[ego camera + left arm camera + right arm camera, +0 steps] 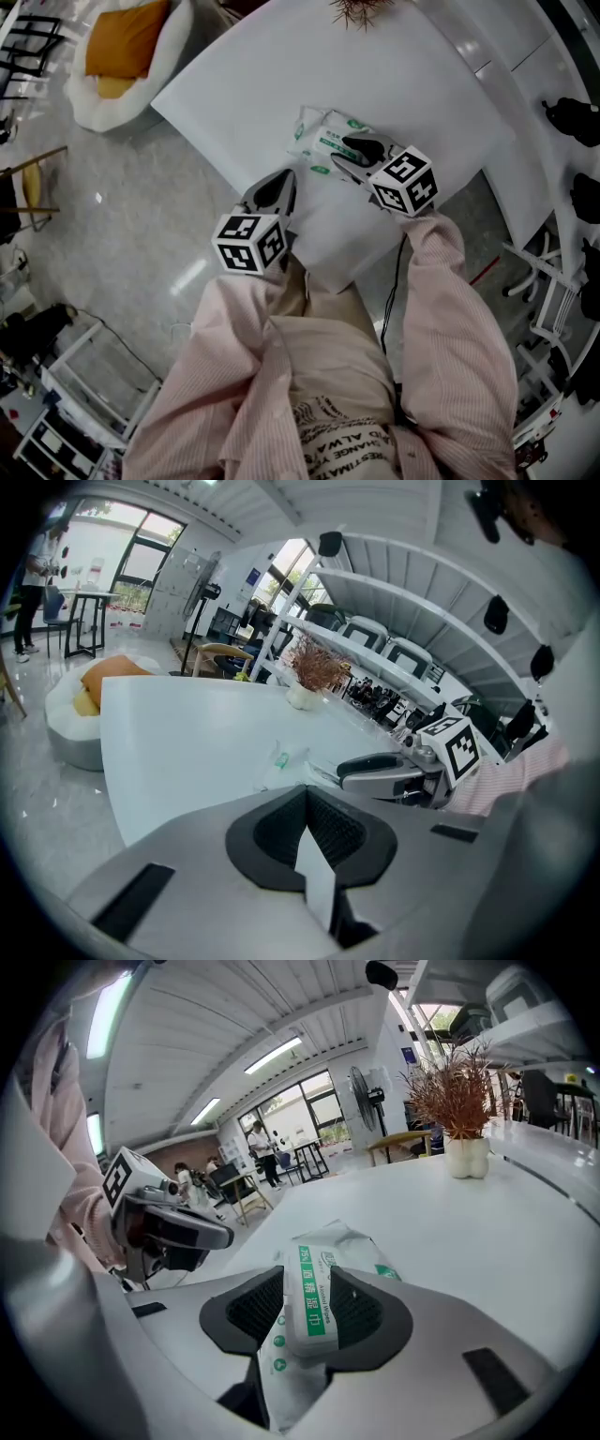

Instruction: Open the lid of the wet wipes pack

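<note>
Here, right gripper point(307, 1274) seemingly clamps the wet wipes pack point(339, 1241); left gripper point(305, 797) closed

I see a white desk point(281, 56) on grey marbled floor point(122, 234), a round orange-cushioned seat point(131, 56) far left, tall windows point(309, 1101) and ceiling strip lights point(272, 1054).

The right gripper point(305, 1288) has its fingers point(367, 1312) closed on the pack point(342, 1246). The pack's white lid point(312, 1302) with a green label fills the gap between the pads, and the rest of the pack lies ahead of and beneath the fingertips on the table point(469, 1232). Left of the fingers, clear of the pack, is the left gripper point(221, 1237), and far ahead to the right a plant point(459, 1110) stands on the table.
</note>
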